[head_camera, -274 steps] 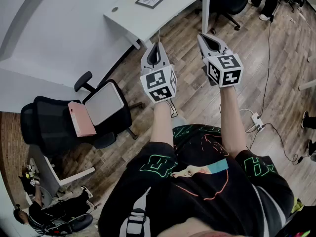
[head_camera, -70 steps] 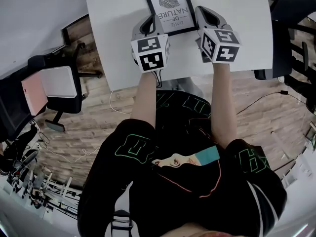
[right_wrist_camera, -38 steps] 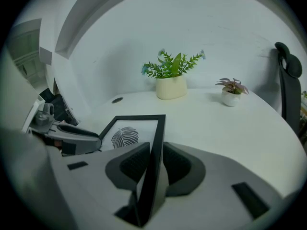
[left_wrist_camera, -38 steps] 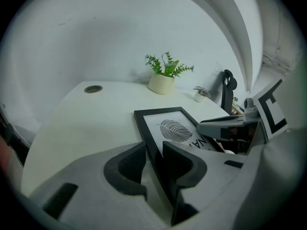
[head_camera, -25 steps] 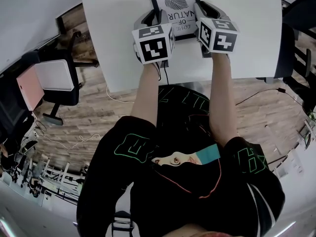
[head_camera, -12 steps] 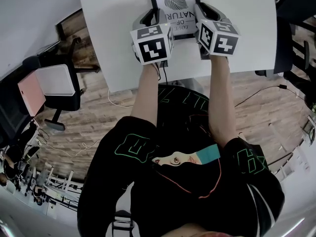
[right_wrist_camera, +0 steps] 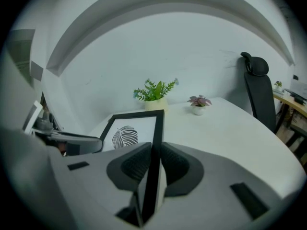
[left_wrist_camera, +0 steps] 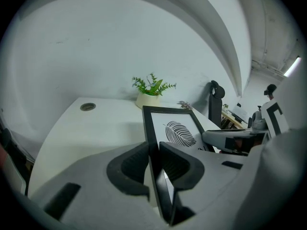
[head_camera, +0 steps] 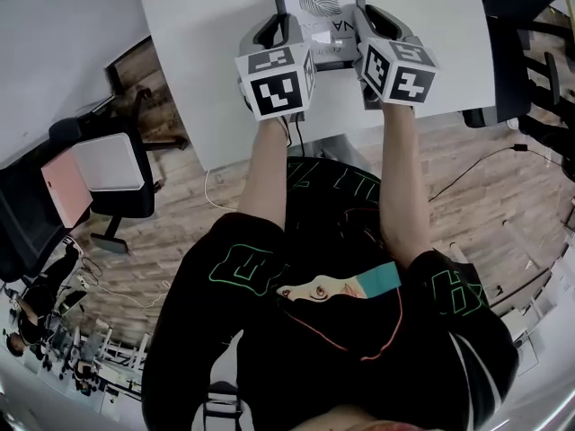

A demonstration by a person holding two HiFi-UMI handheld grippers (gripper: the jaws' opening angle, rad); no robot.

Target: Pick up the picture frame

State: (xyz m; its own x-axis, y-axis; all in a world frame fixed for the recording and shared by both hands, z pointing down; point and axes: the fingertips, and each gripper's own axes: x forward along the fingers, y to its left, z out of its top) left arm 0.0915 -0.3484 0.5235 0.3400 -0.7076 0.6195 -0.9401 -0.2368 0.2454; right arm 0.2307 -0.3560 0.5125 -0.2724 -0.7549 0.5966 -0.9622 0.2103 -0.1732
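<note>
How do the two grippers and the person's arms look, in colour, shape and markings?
Both the left gripper and the right gripper have light grey shells with dark jaw pads. Each carries a white cube printed with black square markers. A thin dark cable hangs below the left one. The person wears a black T-shirt with green outline prints and short sleeves.

left tongs (left_wrist_camera: 153, 151) just closed, gripping picture frame (left_wrist_camera: 176, 132) | potted plant (left_wrist_camera: 151, 93) behind

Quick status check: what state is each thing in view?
picture frame: print side up, clamped at both side edges.
left gripper: shut on the picture frame's left edge; jaws have just been closing.
right gripper: shut on the picture frame's right edge.
green plant: upright on the desk.
pink plant: upright on the desk.
</note>
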